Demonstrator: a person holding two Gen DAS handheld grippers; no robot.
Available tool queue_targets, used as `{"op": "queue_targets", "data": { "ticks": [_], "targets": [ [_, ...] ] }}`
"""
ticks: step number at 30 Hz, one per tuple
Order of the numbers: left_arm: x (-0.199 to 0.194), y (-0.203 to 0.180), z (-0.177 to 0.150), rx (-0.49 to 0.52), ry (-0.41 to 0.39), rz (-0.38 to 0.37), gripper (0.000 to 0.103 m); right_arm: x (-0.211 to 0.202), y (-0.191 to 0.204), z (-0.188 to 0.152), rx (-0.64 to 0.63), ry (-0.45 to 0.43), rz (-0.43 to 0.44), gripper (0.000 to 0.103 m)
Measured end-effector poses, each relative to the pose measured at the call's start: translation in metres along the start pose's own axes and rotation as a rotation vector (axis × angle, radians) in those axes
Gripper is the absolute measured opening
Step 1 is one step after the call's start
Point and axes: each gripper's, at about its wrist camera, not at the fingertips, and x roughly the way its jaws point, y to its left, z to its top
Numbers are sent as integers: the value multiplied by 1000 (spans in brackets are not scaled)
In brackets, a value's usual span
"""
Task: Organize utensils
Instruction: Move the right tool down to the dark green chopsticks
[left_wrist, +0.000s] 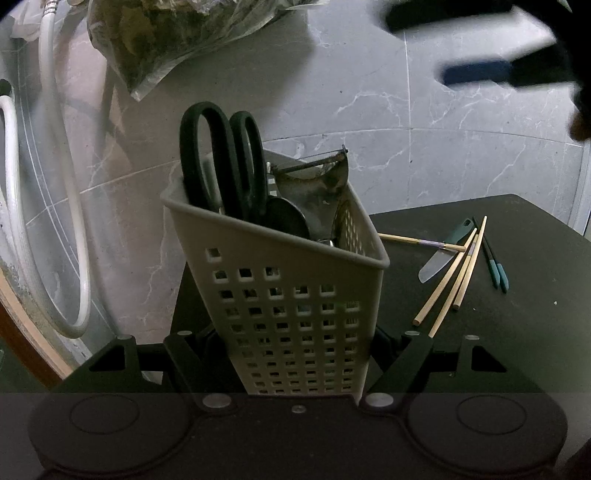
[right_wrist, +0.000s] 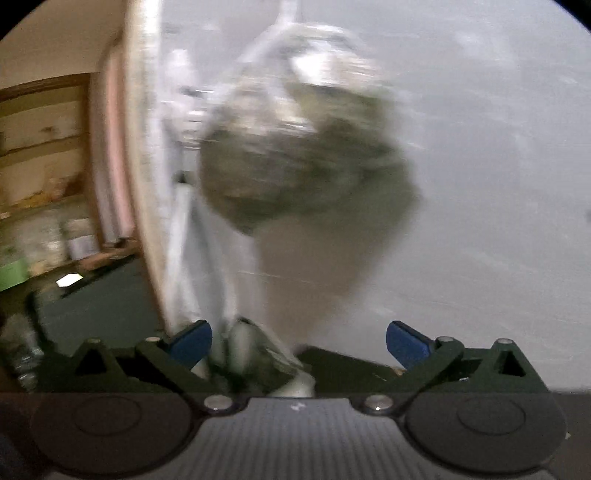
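A pale perforated utensil basket (left_wrist: 295, 314) stands on the black table (left_wrist: 517, 332), and my left gripper (left_wrist: 299, 343) is shut on its lower sides. Black-handled scissors (left_wrist: 221, 166), a dark round-headed utensil (left_wrist: 286, 218) and a worn metal tool (left_wrist: 317, 181) stand in it. To its right on the table lie several wooden chopsticks (left_wrist: 450, 280), a small knife (left_wrist: 439, 258) and a dark teal-tipped pair (left_wrist: 495, 266). My right gripper (right_wrist: 299, 341) is open, its blue pads (right_wrist: 192, 339) wide apart and gripping nothing; a blurred pale shape sits low between them. It shows blurred at the left wrist view's top right (left_wrist: 461, 46).
A clear plastic bag of dark greenish stuff (left_wrist: 166, 37) (right_wrist: 295, 147) hangs against the grey marble wall (left_wrist: 369, 110). White hoses (left_wrist: 62, 184) run down the wall at the left. A wooden door frame (right_wrist: 140, 147) and a room beyond lie left in the right wrist view.
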Motion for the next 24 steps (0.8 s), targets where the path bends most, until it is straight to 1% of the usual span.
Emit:
{"op": "queue_targets", "data": {
  "ticks": [3, 5, 6, 8, 10, 12, 14, 18, 24],
  "targets": [
    [0, 0, 0, 1, 3, 0, 78, -8, -29, -17, 65, 81, -136, 103],
    [1, 0, 1, 2, 7, 0, 78, -8, -46, -32, 111, 170, -249, 103],
    [1, 0, 1, 2, 8, 1, 78, -8, -54, -40, 143, 216, -290, 103],
    [1, 0, 2, 2, 12, 2, 78, -7, -68, -55, 218, 309, -361, 103],
    [1, 0, 2, 2, 14, 2, 78, -7, -80, -69, 297, 379, -398, 103],
    [1, -1, 3, 1, 17, 3, 78, -9, -87, -81, 363, 427, -404, 103],
    [1, -1, 4, 0, 19, 5, 78, -11, -91, -88, 390, 453, -399, 103],
    [2, -1, 4, -1, 23, 7, 78, -11, -94, -91, 383, 465, -397, 103],
    [3, -1, 5, -2, 26, 9, 78, 0, -97, -90, 395, 478, -390, 103]
  ]
}}
